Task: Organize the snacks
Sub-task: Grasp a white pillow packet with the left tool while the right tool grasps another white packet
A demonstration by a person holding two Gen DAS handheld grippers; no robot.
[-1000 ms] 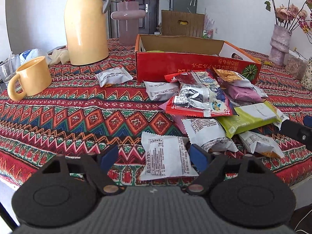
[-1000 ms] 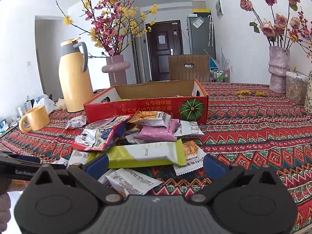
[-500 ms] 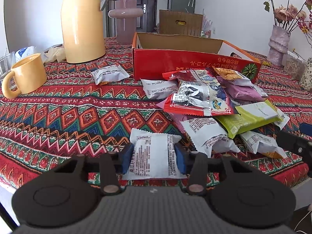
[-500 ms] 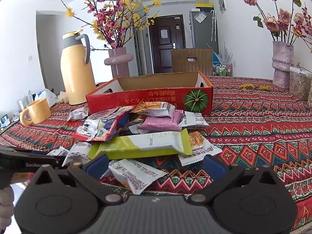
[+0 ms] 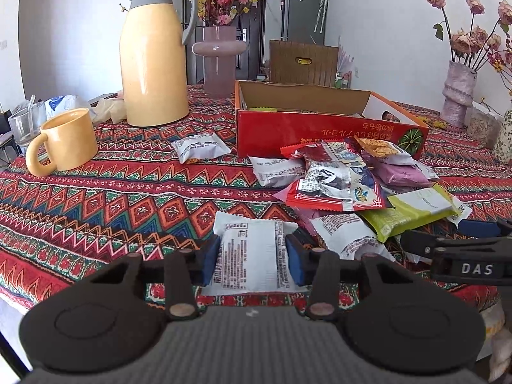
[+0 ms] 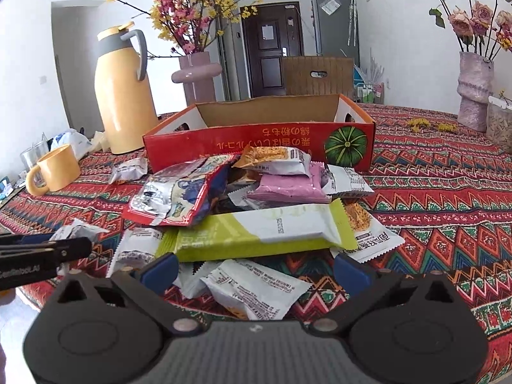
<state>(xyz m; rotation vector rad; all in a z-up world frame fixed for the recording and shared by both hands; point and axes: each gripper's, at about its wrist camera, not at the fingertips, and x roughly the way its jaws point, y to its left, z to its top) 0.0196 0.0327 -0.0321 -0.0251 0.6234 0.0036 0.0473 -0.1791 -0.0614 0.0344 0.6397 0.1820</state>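
Observation:
My left gripper (image 5: 252, 257) is shut on a white snack packet (image 5: 248, 249) and holds it just above the tablecloth near the front edge. A pile of snack packets (image 5: 345, 179) lies in front of an open red cardboard box (image 5: 320, 128). One white packet (image 5: 200, 147) lies apart, left of the box. My right gripper (image 6: 254, 270) is open over a white packet (image 6: 256, 288), with a long green packet (image 6: 256, 233) just beyond it. The box (image 6: 256, 144) stands behind the pile in the right wrist view.
A yellow thermos (image 5: 153, 60) and a yellow mug (image 5: 65, 140) stand at the left. A pink vase (image 5: 219, 60) stands behind the box; another vase (image 5: 457, 96) is at the far right. The patterned tablecloth (image 5: 112, 198) drops off at the front edge.
My left gripper has closed on the white packet and lifted it slightly. My right gripper has moved a little forward toward the pile and stays open.

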